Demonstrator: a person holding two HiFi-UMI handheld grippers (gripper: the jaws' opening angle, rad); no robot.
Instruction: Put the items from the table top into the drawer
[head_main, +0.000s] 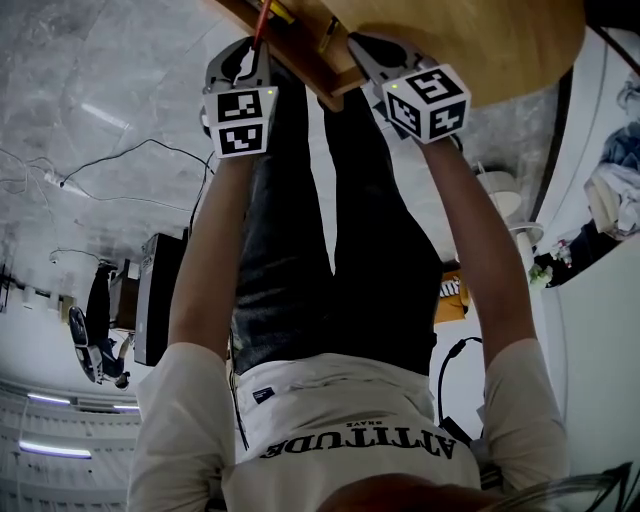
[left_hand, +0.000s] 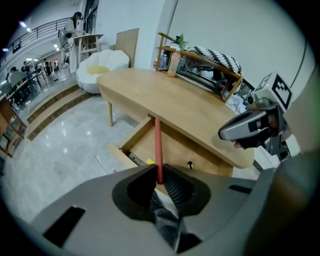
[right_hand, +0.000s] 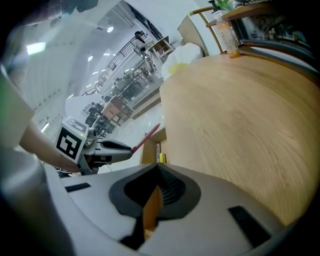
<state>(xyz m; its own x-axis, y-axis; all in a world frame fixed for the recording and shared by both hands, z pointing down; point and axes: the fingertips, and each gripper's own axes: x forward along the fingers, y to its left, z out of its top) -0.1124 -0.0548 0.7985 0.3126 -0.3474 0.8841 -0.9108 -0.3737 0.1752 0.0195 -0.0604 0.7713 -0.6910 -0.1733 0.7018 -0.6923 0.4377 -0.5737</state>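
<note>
My left gripper (left_hand: 159, 172) is shut on a thin red stick (left_hand: 158, 145), which points up from the jaws over the open wooden drawer (left_hand: 131, 136). A yellow item (left_hand: 150, 161) and a small black piece (left_hand: 190, 164) lie inside the drawer. In the head view the left gripper (head_main: 256, 48) holds the red stick (head_main: 262, 20) at the drawer's edge. My right gripper (right_hand: 157, 168) is shut with nothing between its pads, above the table edge next to the drawer. It shows in the left gripper view as the grey right gripper (left_hand: 250, 127) over the tabletop's near end.
The oval wooden table (left_hand: 165, 95) carries an orange bottle (left_hand: 173, 64) at its far end, in front of a wooden shelf (left_hand: 210, 65). A white beanbag seat (left_hand: 102, 67) stands on the marble floor beyond. Cables (head_main: 120, 170) lie on the floor beside my legs.
</note>
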